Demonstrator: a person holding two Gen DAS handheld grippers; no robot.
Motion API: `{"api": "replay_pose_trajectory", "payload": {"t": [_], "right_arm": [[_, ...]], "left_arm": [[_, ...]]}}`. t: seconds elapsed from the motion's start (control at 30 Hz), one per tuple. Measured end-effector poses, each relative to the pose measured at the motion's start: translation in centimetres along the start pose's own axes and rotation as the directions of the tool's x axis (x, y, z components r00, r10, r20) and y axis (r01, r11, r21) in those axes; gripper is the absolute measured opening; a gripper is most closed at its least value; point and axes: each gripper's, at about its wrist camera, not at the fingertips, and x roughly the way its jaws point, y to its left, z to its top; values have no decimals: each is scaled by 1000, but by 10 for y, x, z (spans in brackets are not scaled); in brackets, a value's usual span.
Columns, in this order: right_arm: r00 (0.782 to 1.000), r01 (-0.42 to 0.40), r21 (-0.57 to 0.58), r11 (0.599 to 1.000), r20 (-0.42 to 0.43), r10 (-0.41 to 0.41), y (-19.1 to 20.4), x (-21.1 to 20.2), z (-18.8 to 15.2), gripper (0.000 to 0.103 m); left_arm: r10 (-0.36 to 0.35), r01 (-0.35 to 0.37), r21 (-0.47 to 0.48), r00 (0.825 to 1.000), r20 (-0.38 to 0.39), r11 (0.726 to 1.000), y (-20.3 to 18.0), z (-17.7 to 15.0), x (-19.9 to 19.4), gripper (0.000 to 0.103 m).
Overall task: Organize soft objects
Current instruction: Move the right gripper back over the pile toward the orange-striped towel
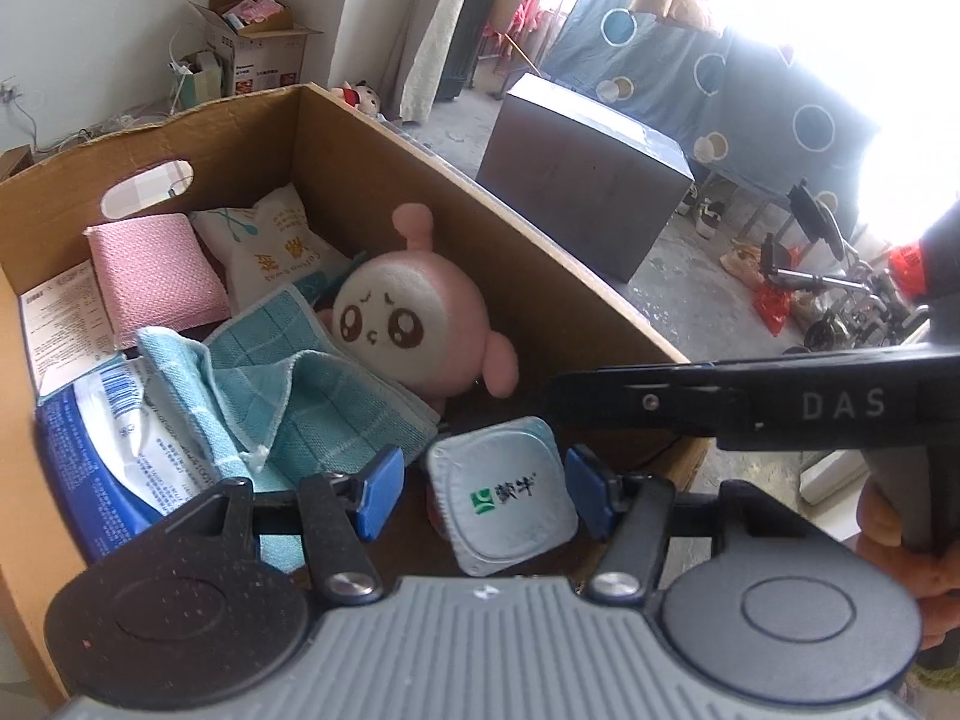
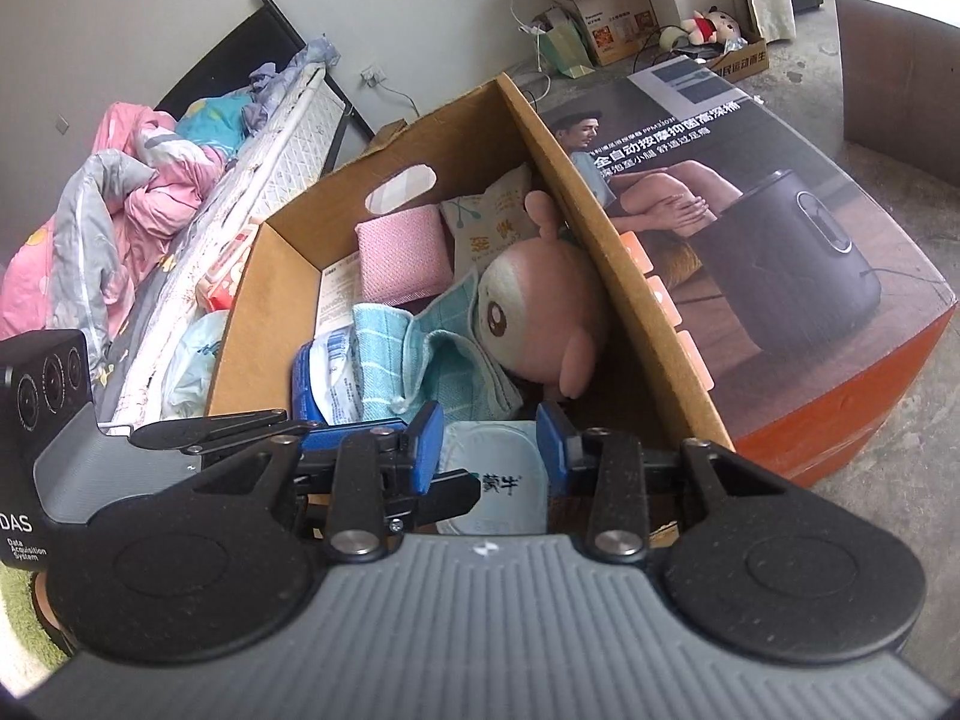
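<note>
An open cardboard box (image 1: 384,138) (image 2: 540,138) holds soft things: a pink plush toy (image 1: 402,312) (image 2: 534,306), a teal checked towel (image 1: 300,396) (image 2: 444,360), a pink sponge pad (image 1: 153,270) (image 2: 402,258), a white pillow-like pack (image 1: 276,246) (image 2: 486,222) and a blue-white wipes pack (image 1: 108,450) (image 2: 330,378). A white yogurt cup (image 1: 504,492) (image 2: 492,474) lies at the box's near end. My left gripper (image 1: 486,489) is open around the cup, pads apart from it. My right gripper (image 2: 489,450) hovers open above the cup. The left gripper's fingers (image 2: 372,438) show under it.
The box's printed side panel (image 2: 750,240) faces right. A bed with pink bedding (image 2: 138,192) is on the left. A dark brown box (image 1: 582,180), more cartons (image 1: 252,54) (image 2: 606,12) and clutter stand on the concrete floor.
</note>
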Motion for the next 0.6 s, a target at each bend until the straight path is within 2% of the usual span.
{"api": "replay_pose_trajectory", "payload": {"t": [0.27, 0.37, 0.6], "right_arm": [[996, -35, 10, 999, 87, 34, 18, -29, 1, 35], [991, -57, 15, 998, 121, 55, 27, -39, -1, 39], [975, -170, -1, 985, 143, 168, 66, -44, -9, 48]], "left_arm": [[38, -37, -10, 994, 107, 999, 6, 1, -60, 70], [54, -53, -11, 987, 152, 999, 11, -4, -91, 74], [196, -192, -42, 953, 230, 981, 34, -39, -163, 80]]}}
